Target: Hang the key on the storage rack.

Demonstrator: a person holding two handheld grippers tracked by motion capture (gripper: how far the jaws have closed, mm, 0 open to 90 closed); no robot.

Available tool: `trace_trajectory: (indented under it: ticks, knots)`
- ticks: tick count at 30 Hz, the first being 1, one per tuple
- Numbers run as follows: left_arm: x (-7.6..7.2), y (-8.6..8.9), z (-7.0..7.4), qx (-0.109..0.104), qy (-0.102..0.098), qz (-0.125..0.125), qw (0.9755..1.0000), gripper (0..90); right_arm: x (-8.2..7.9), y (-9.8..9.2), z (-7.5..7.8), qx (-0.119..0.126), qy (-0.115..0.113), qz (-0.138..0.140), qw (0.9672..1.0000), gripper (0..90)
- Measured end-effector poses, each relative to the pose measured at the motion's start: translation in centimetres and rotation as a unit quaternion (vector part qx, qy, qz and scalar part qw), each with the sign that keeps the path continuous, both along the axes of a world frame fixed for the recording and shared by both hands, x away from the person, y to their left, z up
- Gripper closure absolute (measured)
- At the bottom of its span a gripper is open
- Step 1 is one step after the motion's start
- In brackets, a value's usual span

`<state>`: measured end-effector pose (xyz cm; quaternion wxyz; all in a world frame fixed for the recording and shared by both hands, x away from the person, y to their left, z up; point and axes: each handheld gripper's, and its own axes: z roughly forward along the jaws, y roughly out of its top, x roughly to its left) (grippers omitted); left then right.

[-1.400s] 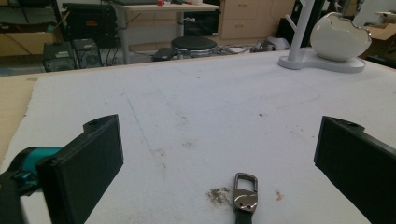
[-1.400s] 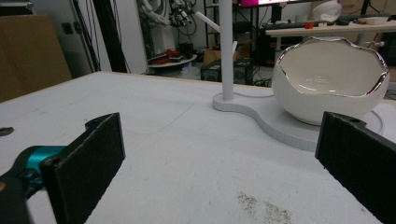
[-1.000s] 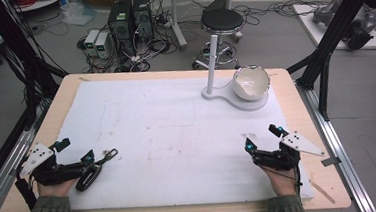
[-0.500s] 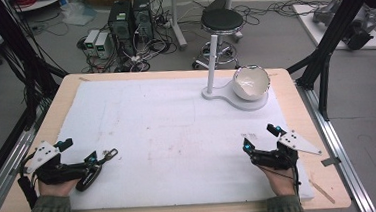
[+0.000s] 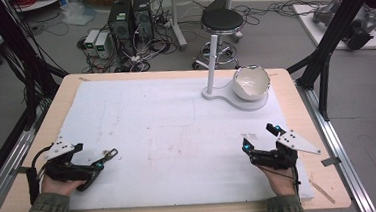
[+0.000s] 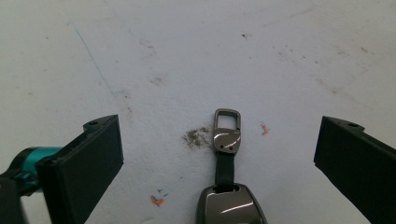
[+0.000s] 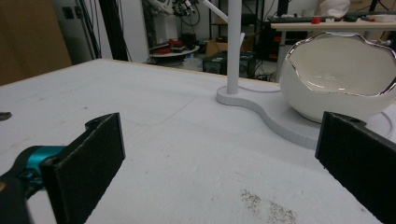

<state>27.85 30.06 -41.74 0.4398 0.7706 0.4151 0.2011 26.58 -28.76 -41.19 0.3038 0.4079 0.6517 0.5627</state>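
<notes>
on the table lies the mat, covering most of the top. i have the left gripper at the near left corner of the mat and the right gripper at the near right, well apart. a key fob lies on the mat between the left gripper's spread jaws, its clip pointing away from me. the stand sits at the far right, with the bowl on its base, right of the post.

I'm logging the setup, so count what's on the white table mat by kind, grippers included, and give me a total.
Grippers: 2, left gripper and right gripper, both open.
Key fobs: 1, a dark metal key fob lying between the left jaws.
Stands: 1, a white stand with an egg-shaped bowl.
Total: 4.
</notes>
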Motion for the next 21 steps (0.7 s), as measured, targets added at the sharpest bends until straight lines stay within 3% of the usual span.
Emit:
trace_trajectory:
  ticks: [3, 6, 9, 17, 21]
  knots:
    - [0.3, -0.1, 0.2, 0.008, 0.010, 0.000, 0.9999, 1.7, 0.0, 0.0, 0.1, -0.002, -0.003, 0.000, 1.0000, 0.4]
    - [0.8, -0.3, 0.4, 0.031, 0.033, -0.006, 0.9990, 1.8, 0.0, -0.1, 0.2, 0.000, -0.004, -0.001, 1.0000, 0.4]
    - [1.5, -0.5, 0.4, 0.041, 0.060, -0.022, 0.9971, 1.8, 0.1, -0.1, 0.1, 0.002, 0.001, 0.000, 1.0000, 0.4]
    - [2.4, -0.7, -0.3, 0.053, 0.108, -0.035, 0.9921, 1.8, 0.2, 0.1, 0.0, -0.002, 0.006, 0.005, 1.0000, 0.4]
    - [2.7, -1.0, -0.7, 0.069, 0.113, -0.036, 0.9906, 1.8, 0.2, 0.2, -0.1, -0.003, 0.008, 0.005, 0.9999, 0.4]
